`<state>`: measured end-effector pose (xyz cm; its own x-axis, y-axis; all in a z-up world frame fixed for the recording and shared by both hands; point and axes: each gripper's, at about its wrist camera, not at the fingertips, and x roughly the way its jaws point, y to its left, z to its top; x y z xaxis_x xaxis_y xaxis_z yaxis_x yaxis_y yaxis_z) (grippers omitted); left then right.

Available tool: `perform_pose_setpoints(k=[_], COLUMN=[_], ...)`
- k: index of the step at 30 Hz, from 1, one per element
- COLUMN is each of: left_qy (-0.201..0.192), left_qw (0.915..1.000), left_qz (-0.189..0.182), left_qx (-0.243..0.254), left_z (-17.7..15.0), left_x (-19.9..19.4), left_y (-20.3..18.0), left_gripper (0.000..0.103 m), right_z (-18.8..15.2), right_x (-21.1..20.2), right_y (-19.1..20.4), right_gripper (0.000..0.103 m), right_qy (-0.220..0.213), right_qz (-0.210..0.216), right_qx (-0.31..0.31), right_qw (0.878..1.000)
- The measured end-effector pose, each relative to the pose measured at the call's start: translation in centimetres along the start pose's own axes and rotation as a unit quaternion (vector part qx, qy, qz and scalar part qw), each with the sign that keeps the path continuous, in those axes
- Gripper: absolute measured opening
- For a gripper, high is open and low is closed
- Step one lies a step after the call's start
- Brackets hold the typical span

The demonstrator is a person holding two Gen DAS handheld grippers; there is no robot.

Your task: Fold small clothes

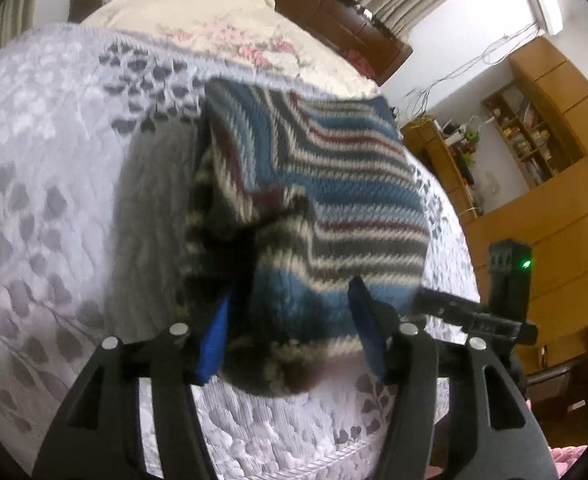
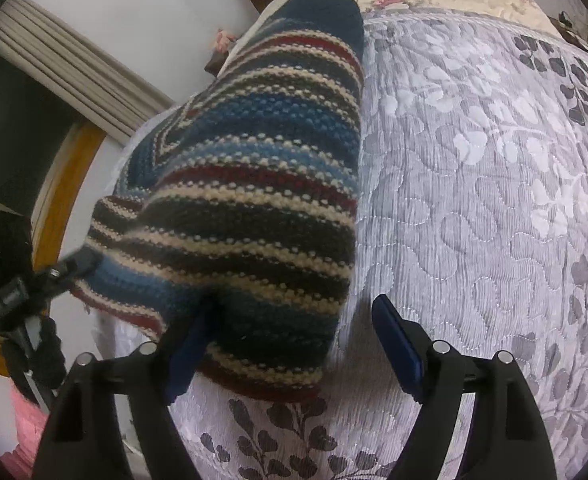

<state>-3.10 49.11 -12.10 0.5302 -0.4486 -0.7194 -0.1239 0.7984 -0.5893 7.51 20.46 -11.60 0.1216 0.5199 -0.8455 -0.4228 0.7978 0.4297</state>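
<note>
A striped knit garment [image 1: 334,184] in blue, cream, dark red and grey lies bunched on a lavender leaf-patterned quilt [image 1: 53,160]. My left gripper [image 1: 291,292] is open, and the garment's thick near edge sits between its blue pads [image 1: 213,340]. In the right wrist view the same garment [image 2: 253,184] stretches away on the left half. My right gripper [image 2: 291,306] is open too; its left pad [image 2: 185,360] pokes into the garment's near fold, while the other pad is over bare quilt [image 2: 494,200]. Each view shows the other gripper at the garment's side edge.
A cream floral blanket [image 1: 197,20] and a dark wooden headboard [image 1: 334,8] lie at the far end of the bed. Wooden shelves and cabinets [image 1: 542,140] stand beyond the bed's right side. Something pink [image 2: 21,428] lies off the bed's near edge.
</note>
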Motion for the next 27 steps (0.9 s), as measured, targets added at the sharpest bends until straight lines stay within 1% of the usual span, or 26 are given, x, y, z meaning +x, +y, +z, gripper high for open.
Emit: perform_pose_setpoints(k=[1,2,4,5,7,9,12,14,16,17,18,19,21,24,26,27], left_qy=[0.004,0.003,-0.018,-0.03,-0.037,-0.026,0.002,0.005,-0.003,-0.007,-0.009,-0.011,-0.008,0.006,0.019,0.022], left_qw=[1.0,0.9999,0.9995,0.9991,0.9992,0.9995,0.9993,0.9985,0.9971,0.9973,0.998,0.999,0.9997,0.9998,0.9995,0.9994], left_qz=[-0.002,-0.008,-0.024,-0.025,-0.011,-0.004,0.01,0.0,-0.017,-0.018,-0.014,-0.006,0.004,0.002,-0.007,-0.01], left_qx=[-0.003,-0.007,-0.015,-0.015,-0.013,-0.017,-0.035,-0.055,-0.075,-0.071,-0.061,-0.044,-0.024,-0.018,-0.025,-0.026], left_z=[-0.2,-0.3,-0.3,-0.3,-0.3,-0.8,-2.0,-2.5,-2.5,-2.4,-2.2,-2.0,-1.7,-1.6,-1.7,-1.7], left_x=[0.3,0.4,-0.5,-1.3,-1.9,-1.5,0.7,1.7,1.7,1.5,1.2,1.0,0.9,1.6,2.4,2.6], left_y=[0.1,0.2,0.3,0.4,0.7,1.7,4.2,5.3,5.7,5.5,5.2,4.6,4.0,4.4,5.2,5.4], left_gripper=[0.022,0.017,0.014,0.013,0.012,0.012,0.012,0.012,0.012,0.012,0.012,0.012,0.013,0.015,0.019,0.019], right_z=[0.0,-0.1,-0.3,-0.4,-0.5,-0.6,-0.7,-0.6,-0.6,-0.6,-0.6,-0.6,-0.5,-1.0,-1.6,-1.8], right_x=[0.0,0.0,-0.1,-0.3,-0.3,-0.3,0.1,0.6,1.5,1.8,2.0,2.2,2.1,2.4,3.2,3.6], right_y=[0.3,0.4,1.0,1.2,1.6,1.9,2.2,2.5,2.8,3.2,3.5,3.7,4.1,3.7,3.1,2.9], right_gripper=[0.08,0.08,0.08,0.08,0.08,0.08,0.08,0.08,0.08,0.078,0.067,0.064,0.053,0.049,0.049,0.049], right_qy=[0.001,0.001,0.001,0.001,0.002,0.003,0.007,0.014,0.024,0.027,0.029,0.028,0.021,0.016,0.021,0.022], right_qz=[-0.001,-0.001,-0.001,-0.001,0.003,0.005,0.014,0.026,0.025,0.021,0.02,0.02,0.002,-0.002,-0.004,-0.004], right_qx=[-0.002,-0.004,-0.011,-0.013,-0.017,-0.019,-0.016,-0.007,-0.006,-0.008,-0.012,-0.014,-0.019,-0.006,0.008,0.015], right_qw=[1.0,1.0,1.0,1.0,1.0,1.0,1.0,1.0,0.999,0.999,0.999,0.999,1.0,1.0,1.0,1.0])
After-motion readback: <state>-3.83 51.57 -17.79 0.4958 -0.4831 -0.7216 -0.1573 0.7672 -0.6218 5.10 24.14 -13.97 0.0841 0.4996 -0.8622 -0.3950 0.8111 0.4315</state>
